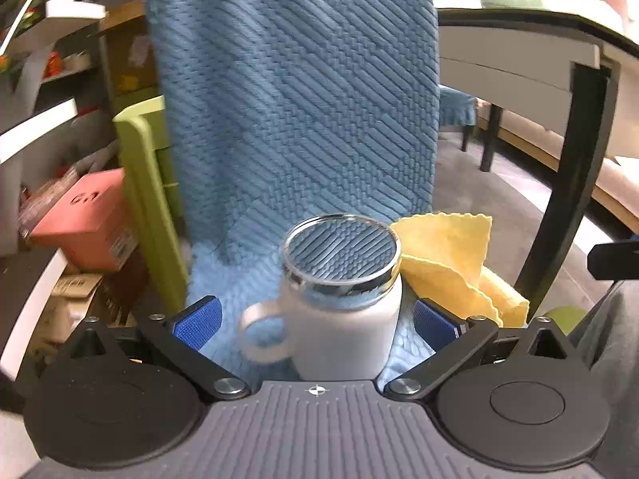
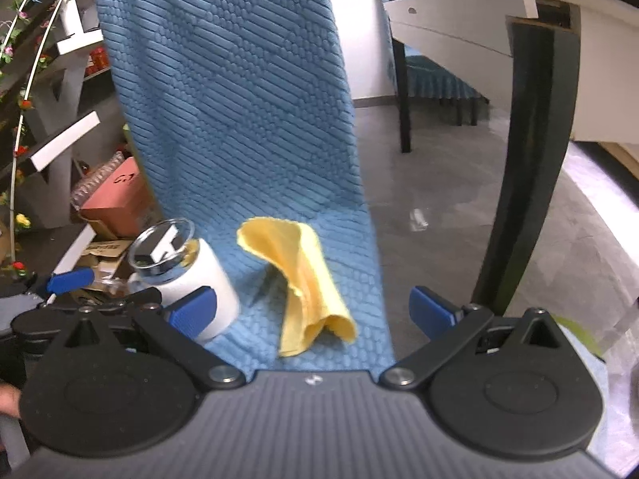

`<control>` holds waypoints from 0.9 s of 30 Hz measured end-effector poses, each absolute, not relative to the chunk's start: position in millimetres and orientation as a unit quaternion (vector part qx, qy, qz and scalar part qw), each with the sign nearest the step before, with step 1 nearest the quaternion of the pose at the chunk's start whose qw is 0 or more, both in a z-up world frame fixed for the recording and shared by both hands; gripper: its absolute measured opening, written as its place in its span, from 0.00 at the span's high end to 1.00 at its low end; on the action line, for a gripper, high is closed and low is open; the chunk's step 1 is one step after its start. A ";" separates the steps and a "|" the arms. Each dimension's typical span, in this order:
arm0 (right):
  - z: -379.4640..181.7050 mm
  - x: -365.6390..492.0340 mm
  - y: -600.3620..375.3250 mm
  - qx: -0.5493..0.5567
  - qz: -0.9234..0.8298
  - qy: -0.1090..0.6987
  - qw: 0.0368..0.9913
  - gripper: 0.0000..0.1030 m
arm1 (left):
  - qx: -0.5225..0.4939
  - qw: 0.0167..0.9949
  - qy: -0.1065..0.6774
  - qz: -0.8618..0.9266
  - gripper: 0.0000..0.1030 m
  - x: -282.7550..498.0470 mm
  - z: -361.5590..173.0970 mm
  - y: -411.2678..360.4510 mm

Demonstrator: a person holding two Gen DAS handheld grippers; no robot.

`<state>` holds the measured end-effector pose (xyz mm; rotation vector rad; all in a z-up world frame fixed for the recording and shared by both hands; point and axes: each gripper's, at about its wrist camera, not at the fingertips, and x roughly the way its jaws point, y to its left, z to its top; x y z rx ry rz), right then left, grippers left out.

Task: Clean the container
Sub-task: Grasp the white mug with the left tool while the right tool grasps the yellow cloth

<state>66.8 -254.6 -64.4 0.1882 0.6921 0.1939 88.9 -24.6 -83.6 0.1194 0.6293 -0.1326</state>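
Note:
A white glass jar mug with a clear rim and a side handle stands upright on a blue textured mat. My left gripper is open, its blue pads on either side of the mug, not touching. A crumpled yellow cloth lies just right of the mug. In the right wrist view the mug is at the left, the yellow cloth lies ahead between the open fingers of my right gripper, and the mat runs away forward. The left gripper's blue pad shows beside the mug.
A red cardboard box and a green board stand left of the mat. White shelves with flowers are at the far left. A black table leg rises at the right above a grey floor.

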 end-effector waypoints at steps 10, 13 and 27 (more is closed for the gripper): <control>-84.2 94.4 -261.7 0.096 0.104 0.331 0.933 0.01 | 0.089 0.937 0.324 -0.094 0.00 119.6 -109.1 -28.7; -94.0 113.4 -257.4 0.094 0.118 0.333 0.931 0.01 | 0.092 0.936 0.324 -0.103 0.01 126.5 -112.9 -27.6; -145.8 206.8 -227.8 0.078 0.181 0.387 0.901 0.32 | 0.092 0.941 0.308 -0.106 0.02 128.3 -119.2 -29.3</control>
